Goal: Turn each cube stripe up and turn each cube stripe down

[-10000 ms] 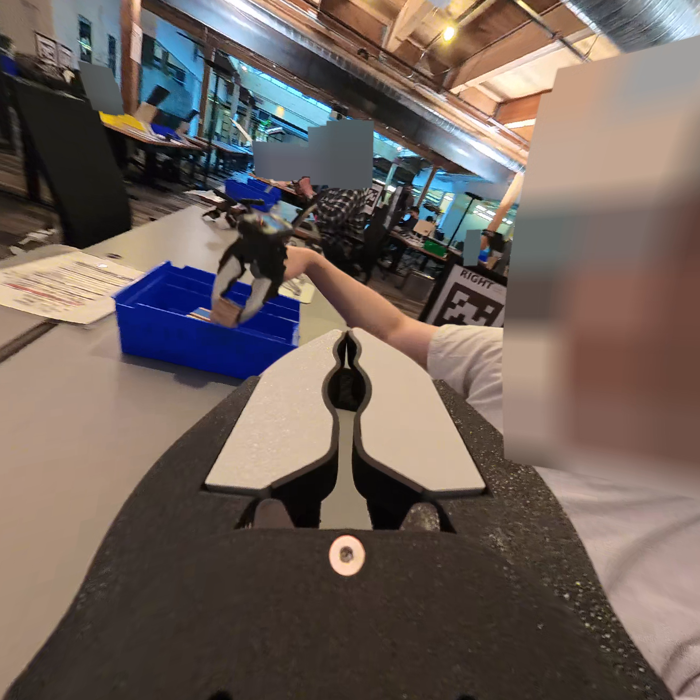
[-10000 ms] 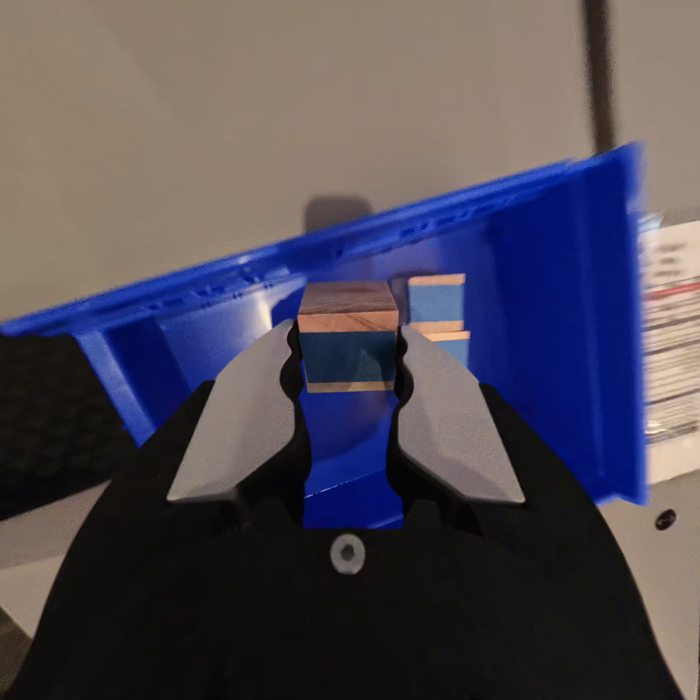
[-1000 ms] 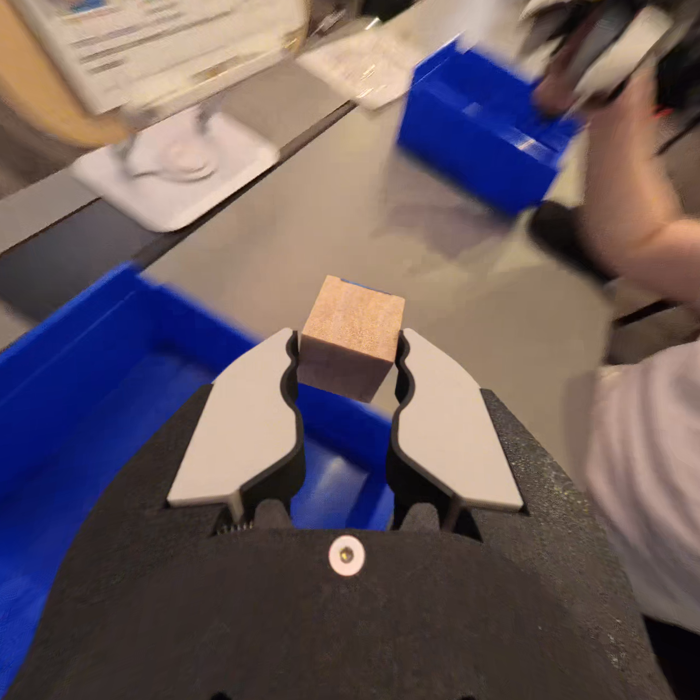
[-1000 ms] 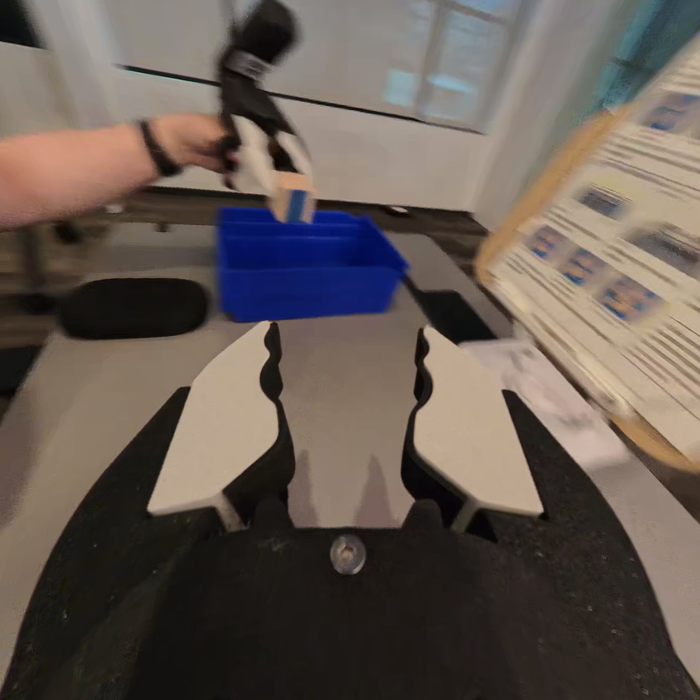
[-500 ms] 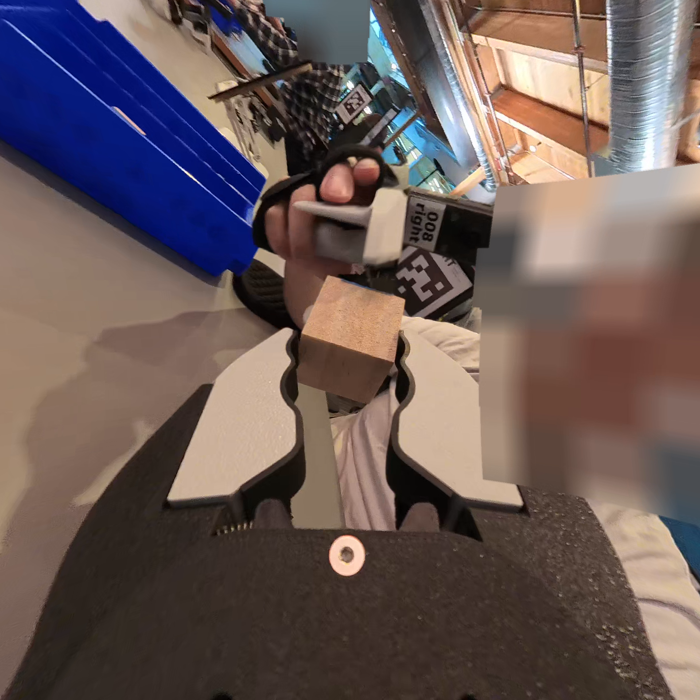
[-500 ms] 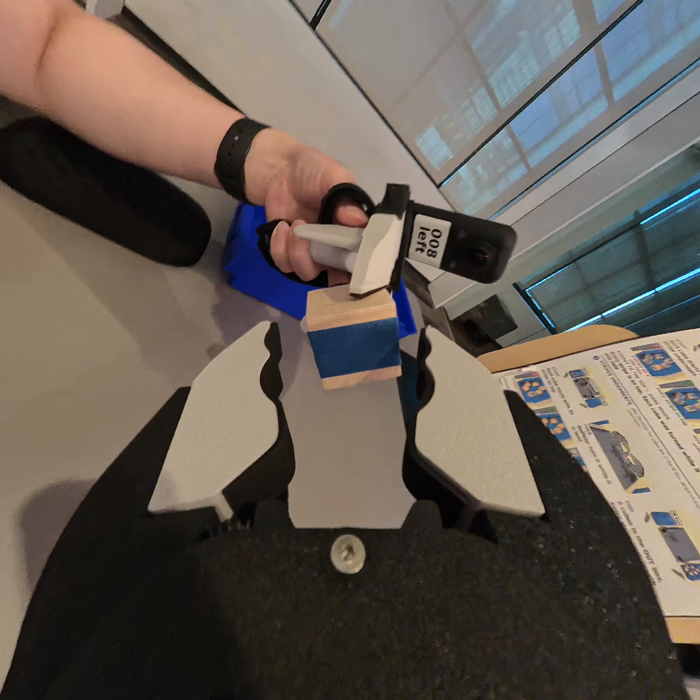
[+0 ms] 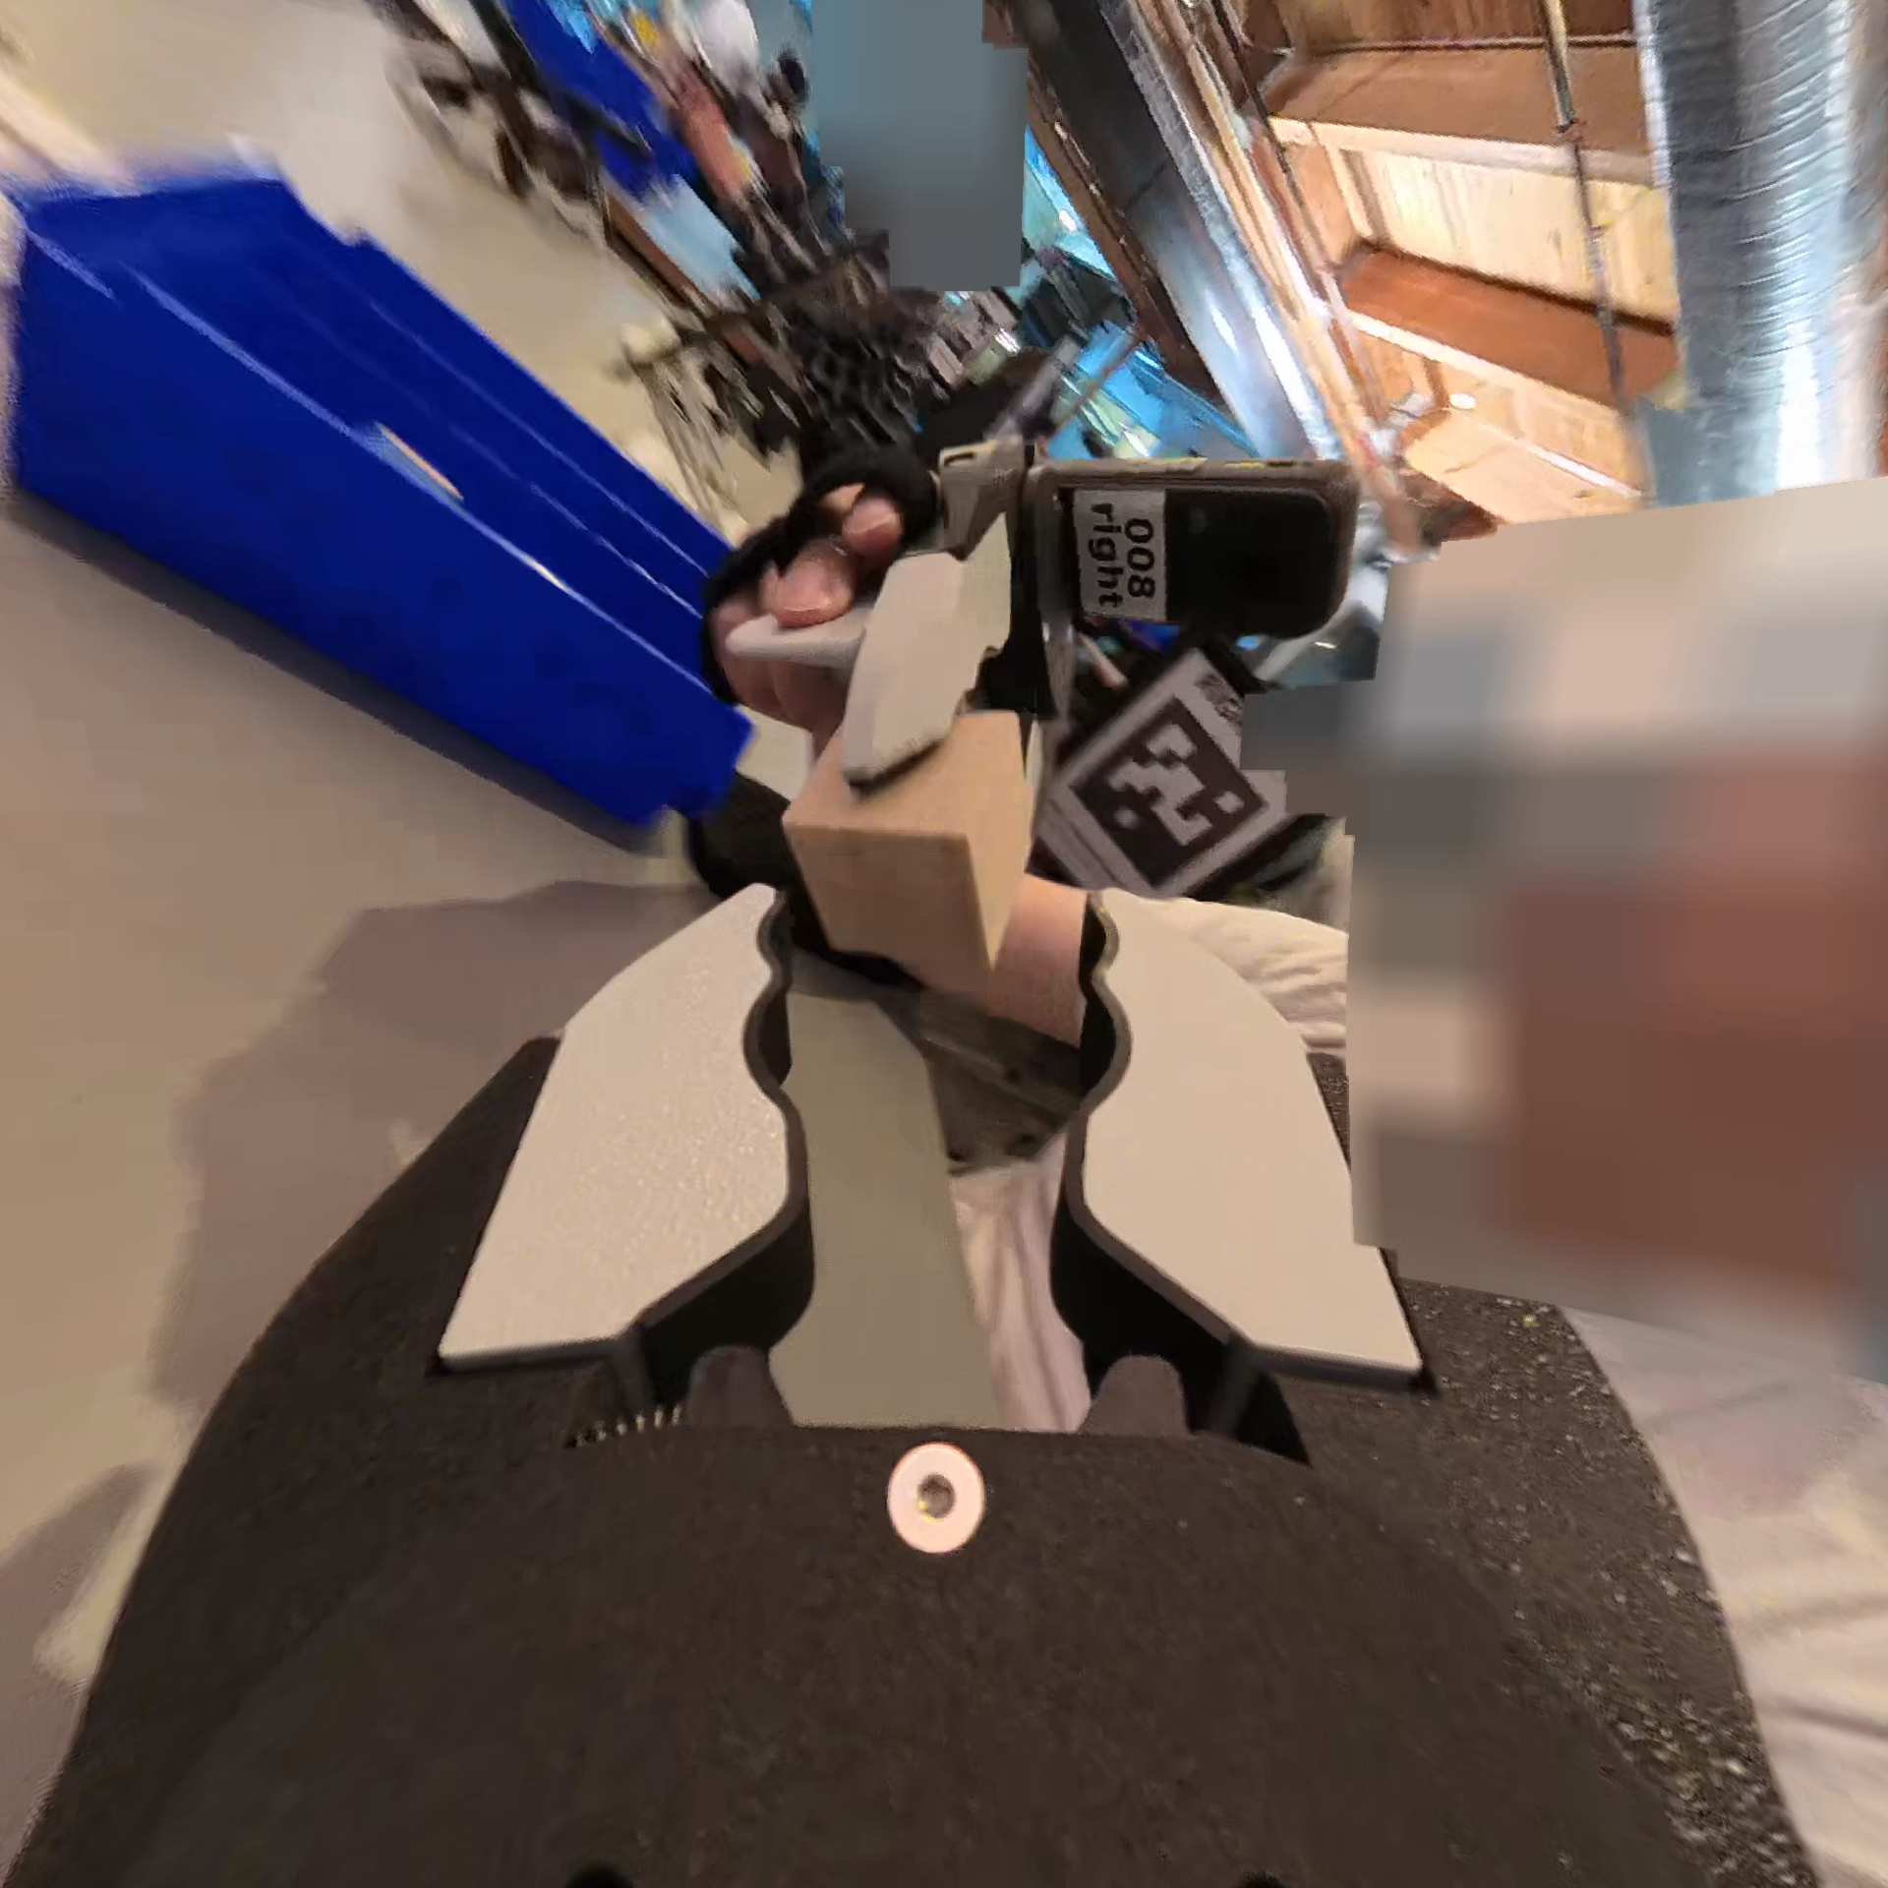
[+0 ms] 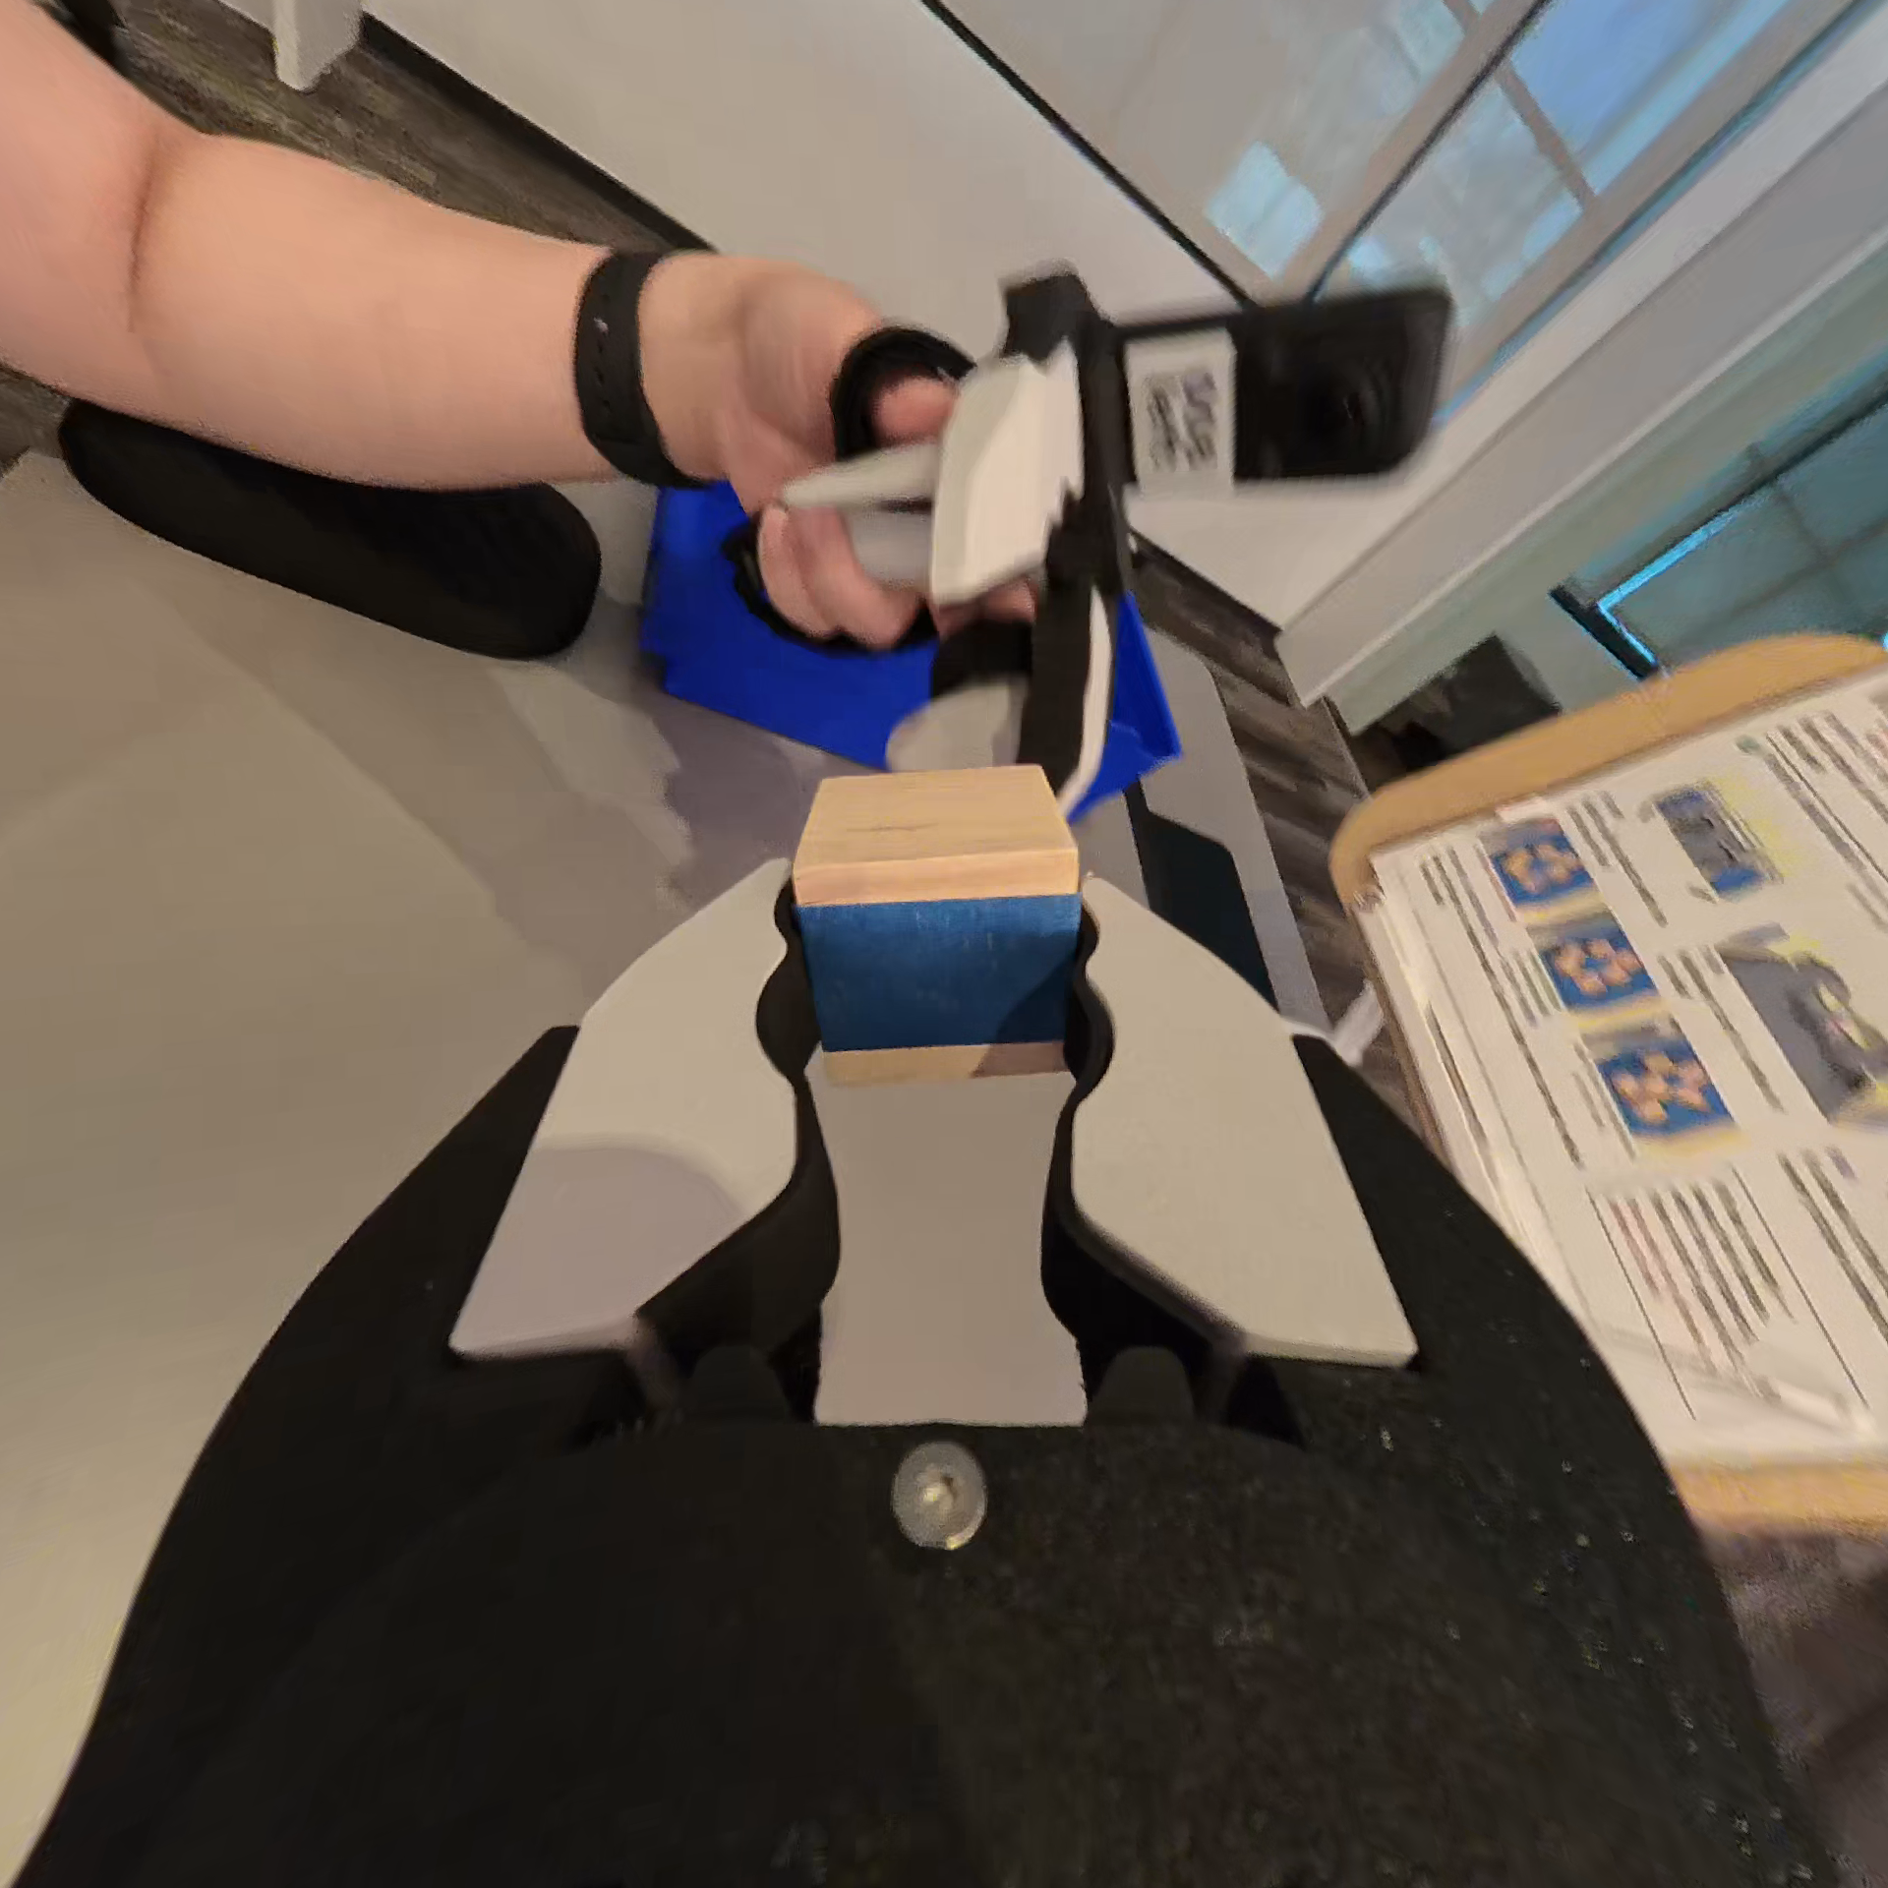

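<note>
A wooden cube [image 8: 935, 919] with a blue stripe sits between my right gripper's [image 8: 935, 925] fingertips, which are shut on it. The stripe faces the camera and a plain wood face is on top. In the left wrist view the same cube [image 7: 909, 868] shows plain wood faces, with a right gripper finger [image 7: 904, 664] pressed on it. My left gripper [image 7: 935, 909] is open and empty, its tips just short of the cube. In the right wrist view the left gripper [image 8: 945, 654] hangs open behind and above the cube, apart from it.
A blue bin [image 7: 358, 511] stands on the grey table [image 7: 153, 919] to the left; another blue bin [image 8: 776, 654] lies behind the left hand. A black pad [image 8: 358, 531] lies at the table's edge. An illustrated sheet on a board [image 8: 1635, 1022] is at the right.
The cube has passed from my left gripper to my right gripper. The right jaws closed on it; the left jaws opened and drew back from it.
</note>
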`<act>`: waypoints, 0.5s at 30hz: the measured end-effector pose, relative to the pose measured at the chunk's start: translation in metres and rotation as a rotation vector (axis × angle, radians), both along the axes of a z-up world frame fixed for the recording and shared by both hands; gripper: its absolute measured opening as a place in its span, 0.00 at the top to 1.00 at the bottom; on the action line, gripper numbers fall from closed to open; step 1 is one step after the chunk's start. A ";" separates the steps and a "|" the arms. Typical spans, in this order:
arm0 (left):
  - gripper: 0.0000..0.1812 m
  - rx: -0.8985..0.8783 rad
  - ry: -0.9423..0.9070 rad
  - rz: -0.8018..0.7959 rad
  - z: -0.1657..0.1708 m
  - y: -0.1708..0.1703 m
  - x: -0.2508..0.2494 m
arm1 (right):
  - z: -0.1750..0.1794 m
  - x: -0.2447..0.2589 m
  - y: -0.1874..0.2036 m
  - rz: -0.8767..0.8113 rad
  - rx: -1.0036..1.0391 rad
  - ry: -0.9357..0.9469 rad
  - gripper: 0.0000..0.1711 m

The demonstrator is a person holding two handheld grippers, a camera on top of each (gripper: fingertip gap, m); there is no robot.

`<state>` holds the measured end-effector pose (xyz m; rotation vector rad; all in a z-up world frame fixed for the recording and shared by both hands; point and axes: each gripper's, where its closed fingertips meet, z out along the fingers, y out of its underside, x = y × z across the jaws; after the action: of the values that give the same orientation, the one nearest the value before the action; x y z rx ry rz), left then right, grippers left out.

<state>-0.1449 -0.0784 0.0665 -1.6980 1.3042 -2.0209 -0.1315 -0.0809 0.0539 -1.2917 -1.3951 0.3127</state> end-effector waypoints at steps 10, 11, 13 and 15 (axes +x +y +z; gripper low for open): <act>0.71 0.472 -0.081 0.305 0.048 0.028 -0.052 | -0.016 0.252 -0.007 -0.430 -0.300 -0.226 0.73; 0.71 0.474 -0.084 0.306 0.050 0.027 -0.054 | -0.028 0.274 -0.011 -0.469 -0.376 -0.275 0.73; 0.71 0.475 -0.079 0.307 0.051 0.025 -0.054 | -0.051 0.311 -0.023 -0.534 -0.494 -0.388 0.73; 0.72 0.498 -0.072 0.299 0.050 0.021 -0.052 | -0.071 0.337 -0.033 -0.577 -0.564 -0.511 0.73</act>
<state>-0.1966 -0.0574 0.1163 -1.4652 1.2977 -1.4282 0.2060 -0.1143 -0.0167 -2.2932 -1.3059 -0.0387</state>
